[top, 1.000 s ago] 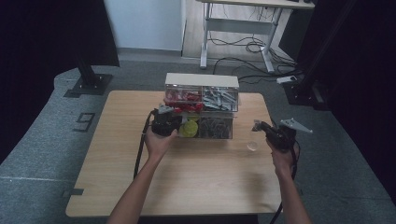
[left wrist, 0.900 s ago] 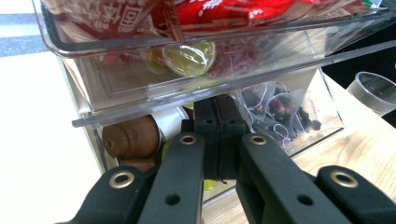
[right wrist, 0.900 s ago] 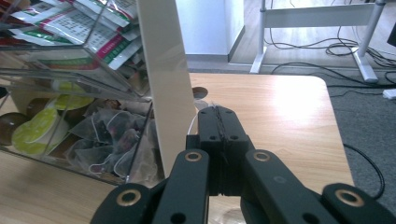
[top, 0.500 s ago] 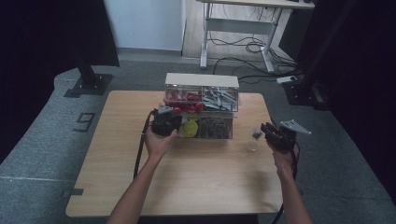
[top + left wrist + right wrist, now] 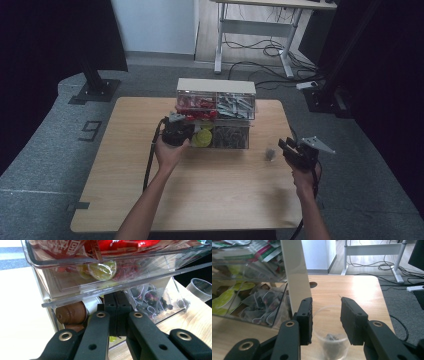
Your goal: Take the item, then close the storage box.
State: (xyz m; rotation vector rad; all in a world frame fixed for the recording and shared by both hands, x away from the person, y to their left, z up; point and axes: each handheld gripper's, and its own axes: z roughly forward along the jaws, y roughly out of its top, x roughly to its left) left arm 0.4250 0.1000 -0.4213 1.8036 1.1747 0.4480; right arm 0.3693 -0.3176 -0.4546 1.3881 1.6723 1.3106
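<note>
The left gripper (image 5: 176,131) has its fingers (image 5: 117,315) clenched at the lower front of the clear drawer box (image 5: 215,112). The right gripper (image 5: 325,315) has just been opening; its fingers are released around the small clear cup (image 5: 329,337), which stands on the surface (image 5: 210,200) beside the box.

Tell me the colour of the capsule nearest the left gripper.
Brown capsule, clearest in the left gripper view.

Overhead plus two close organizer (image 5: 216,112) views
</note>
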